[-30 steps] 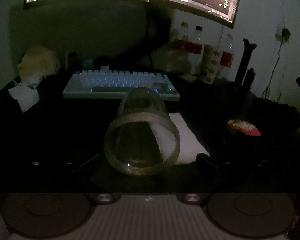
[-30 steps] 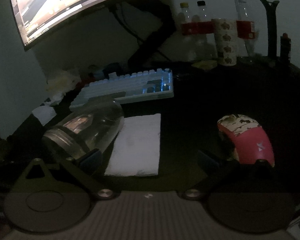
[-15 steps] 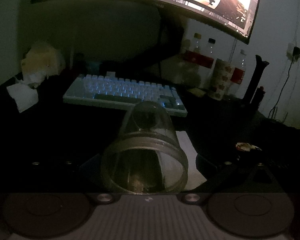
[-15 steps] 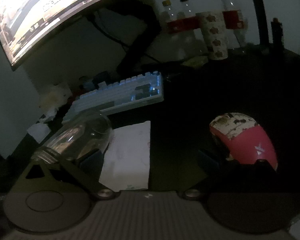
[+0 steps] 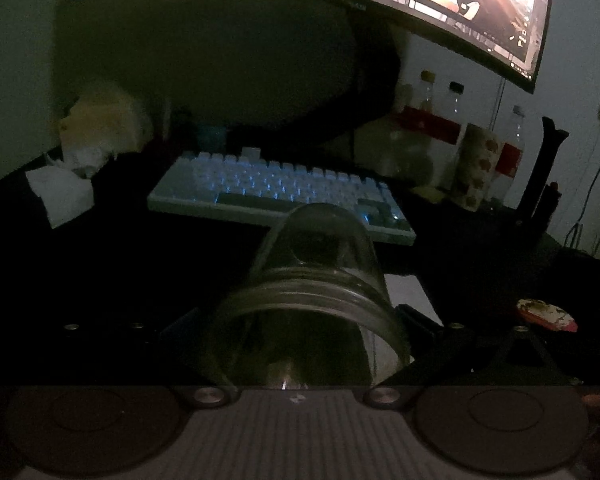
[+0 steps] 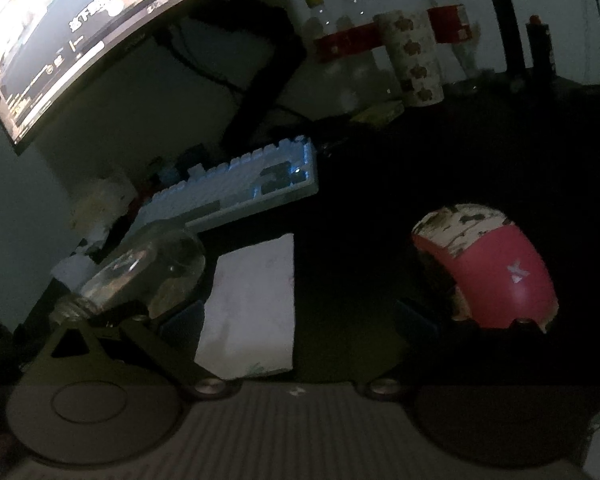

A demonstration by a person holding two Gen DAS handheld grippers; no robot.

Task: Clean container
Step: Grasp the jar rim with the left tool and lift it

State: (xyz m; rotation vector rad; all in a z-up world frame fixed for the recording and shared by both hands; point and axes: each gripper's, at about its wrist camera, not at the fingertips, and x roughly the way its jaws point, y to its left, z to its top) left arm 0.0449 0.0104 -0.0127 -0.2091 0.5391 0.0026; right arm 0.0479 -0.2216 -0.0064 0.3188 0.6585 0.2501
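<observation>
In front of the keyboard (image 5: 280, 196), the clear jar (image 5: 312, 312) lies tilted with its mouth toward the camera, clamped in the left gripper (image 5: 300, 332). The right gripper (image 6: 300, 312) is spread wide, empty, above the white tissue (image 6: 252, 300) (jar just left, pink mouse (image 6: 496, 276) right).

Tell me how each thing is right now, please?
Jar: lidless, tipped on its side, gripped.
Left gripper: shut on the jar.
Right gripper: open, empty.
Paper towel: flat, unfolded.
Monitor: switched on.
Keyboard: backlight glowing.
Mouse: resting on desk.
</observation>
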